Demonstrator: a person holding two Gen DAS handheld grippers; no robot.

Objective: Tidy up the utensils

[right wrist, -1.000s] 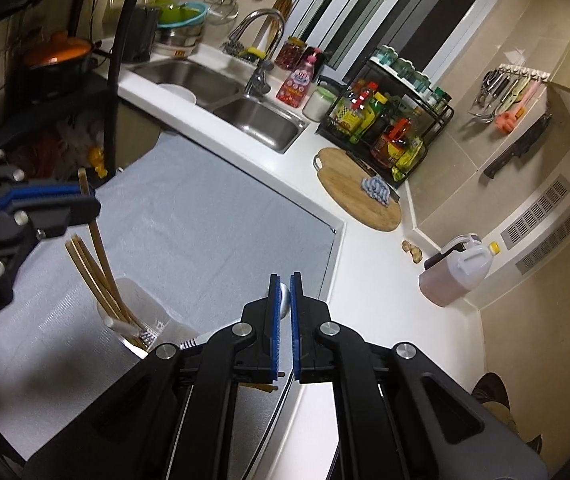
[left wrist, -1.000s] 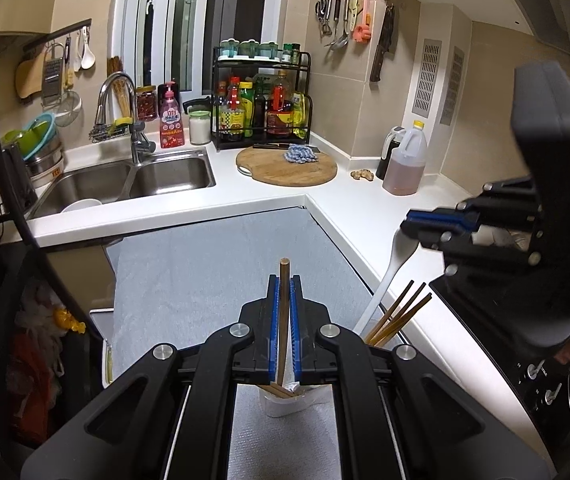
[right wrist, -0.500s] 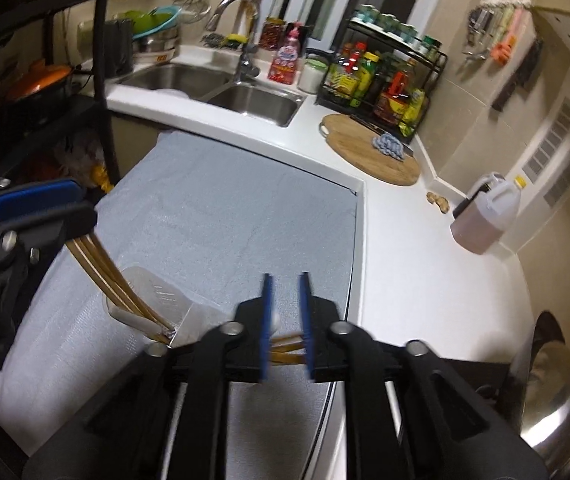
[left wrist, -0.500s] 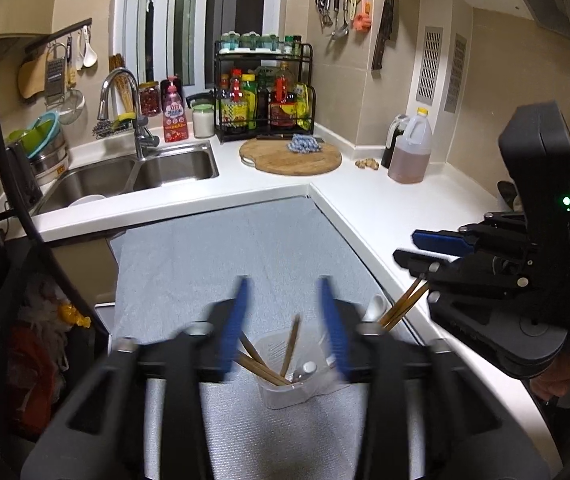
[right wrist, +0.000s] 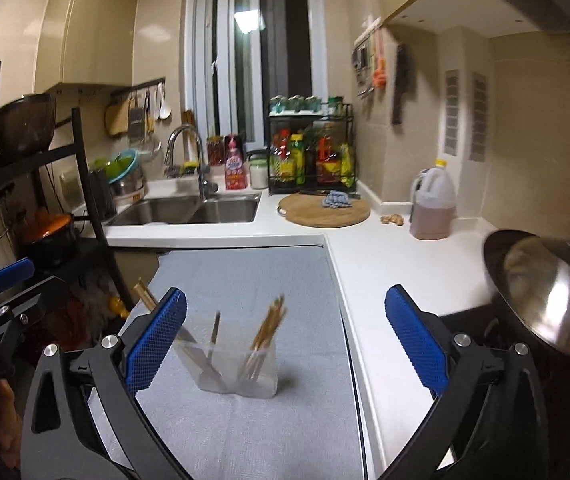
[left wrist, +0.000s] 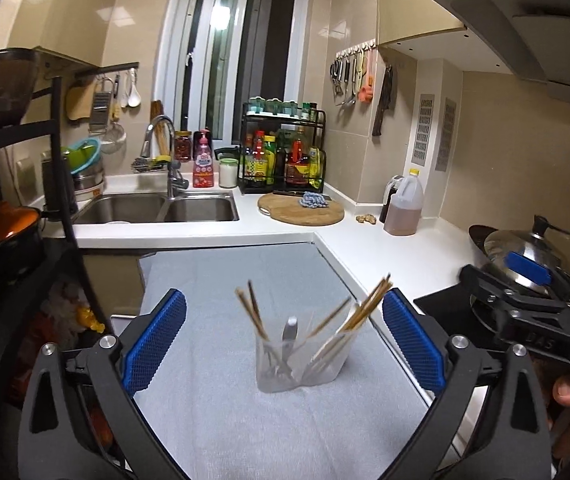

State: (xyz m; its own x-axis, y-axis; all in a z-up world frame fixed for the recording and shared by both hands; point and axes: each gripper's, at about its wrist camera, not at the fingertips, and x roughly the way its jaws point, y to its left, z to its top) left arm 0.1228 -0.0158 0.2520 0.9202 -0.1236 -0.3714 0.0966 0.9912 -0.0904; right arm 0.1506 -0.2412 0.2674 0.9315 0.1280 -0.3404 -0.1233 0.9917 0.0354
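Note:
A clear plastic holder (left wrist: 301, 364) (right wrist: 241, 372) stands on the grey mat (left wrist: 245, 420) (right wrist: 253, 432). Wooden chopsticks (left wrist: 369, 300) (right wrist: 269, 324) and a metal utensil (left wrist: 289, 332) lean inside it. My left gripper (left wrist: 283, 344) is drawn back in front of the holder, its jaws opening wide with nothing between the blue pads. My right gripper (right wrist: 285, 344) is likewise back from the holder, jaws opening wide and empty. The right gripper (left wrist: 525, 300) shows at the right edge of the left wrist view, the left gripper (right wrist: 1, 296) at the left edge of the right wrist view.
A white counter (left wrist: 385, 248) wraps around the mat. A double sink (left wrist: 157, 208), a round cutting board (left wrist: 301, 210), a sauce rack (left wrist: 285, 152) and an oil jug (left wrist: 405, 208) stand at the back. A lidded wok (right wrist: 545, 292) sits on the stove at right, a black shelf rack (left wrist: 25, 240) at left.
Both grippers went from shut to wide open, letting a chopstick and a white spoon drop into the holder. Both pulled back from the holder, and the right one rolled level.

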